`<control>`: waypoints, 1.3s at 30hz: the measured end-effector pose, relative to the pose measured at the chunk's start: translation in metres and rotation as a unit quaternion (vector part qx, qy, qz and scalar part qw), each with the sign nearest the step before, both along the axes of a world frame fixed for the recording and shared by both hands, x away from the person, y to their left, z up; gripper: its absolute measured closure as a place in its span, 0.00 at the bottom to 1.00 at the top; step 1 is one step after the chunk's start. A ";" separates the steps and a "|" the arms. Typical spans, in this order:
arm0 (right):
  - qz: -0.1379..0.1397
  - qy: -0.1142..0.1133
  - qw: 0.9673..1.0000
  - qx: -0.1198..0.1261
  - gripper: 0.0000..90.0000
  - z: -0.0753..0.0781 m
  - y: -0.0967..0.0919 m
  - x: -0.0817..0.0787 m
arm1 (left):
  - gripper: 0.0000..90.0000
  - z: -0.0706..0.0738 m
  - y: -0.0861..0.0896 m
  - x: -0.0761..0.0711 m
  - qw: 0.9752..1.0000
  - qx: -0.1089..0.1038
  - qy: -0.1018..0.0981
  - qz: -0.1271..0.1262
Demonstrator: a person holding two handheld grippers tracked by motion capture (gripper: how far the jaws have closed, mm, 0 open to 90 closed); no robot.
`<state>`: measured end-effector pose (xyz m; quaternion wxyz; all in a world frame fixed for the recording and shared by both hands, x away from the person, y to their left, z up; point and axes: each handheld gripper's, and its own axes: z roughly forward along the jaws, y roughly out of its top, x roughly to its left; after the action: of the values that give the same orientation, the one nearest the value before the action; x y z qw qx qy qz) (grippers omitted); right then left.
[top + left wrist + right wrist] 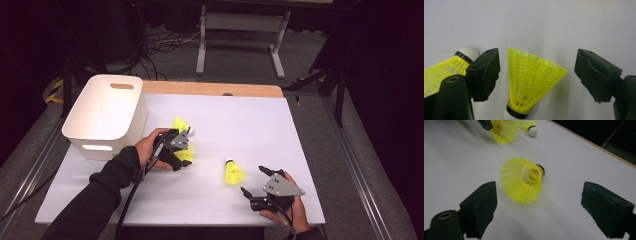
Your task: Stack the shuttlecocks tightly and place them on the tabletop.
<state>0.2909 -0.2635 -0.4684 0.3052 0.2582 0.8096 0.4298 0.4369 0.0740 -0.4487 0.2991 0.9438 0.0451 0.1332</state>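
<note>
White sheeting covers the surface (240, 125), and a white bin (107, 112) is set at its 10 o'clock corner. No writing can be read anywhere. Two yellow shuttlecocks are partly hidden by the left gripper (186, 145): one (530, 80) is seen between its open fingers (484, 73), untouched, its cork cut off at 6 o'clock; the other (449, 70) lies just outside them at 9 o'clock. A third shuttlecock (524, 178) lies at 12 o'clock of the right gripper (537, 205), whose fingers are spread wide and hold nothing.
</note>
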 end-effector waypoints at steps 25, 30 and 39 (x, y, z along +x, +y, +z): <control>-0.013 -0.005 1.000 0.016 0.17 0.005 -0.006 -0.001 | 0.17 0.019 0.026 -0.032 0.996 -0.076 -0.049 0.013; -0.023 -0.007 0.999 0.036 0.17 0.012 -0.011 -0.001 | 0.16 0.019 0.051 -0.054 0.991 -0.108 -0.076 0.028; -0.038 -0.011 0.997 0.061 0.17 0.028 -0.011 0.002 | 0.16 0.013 0.094 -0.084 0.981 -0.155 -0.107 0.053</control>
<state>0.2926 -0.2743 -0.4408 0.3138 0.3021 0.7682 0.4692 0.3525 0.1675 -0.4359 0.4375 0.8624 0.0834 0.2406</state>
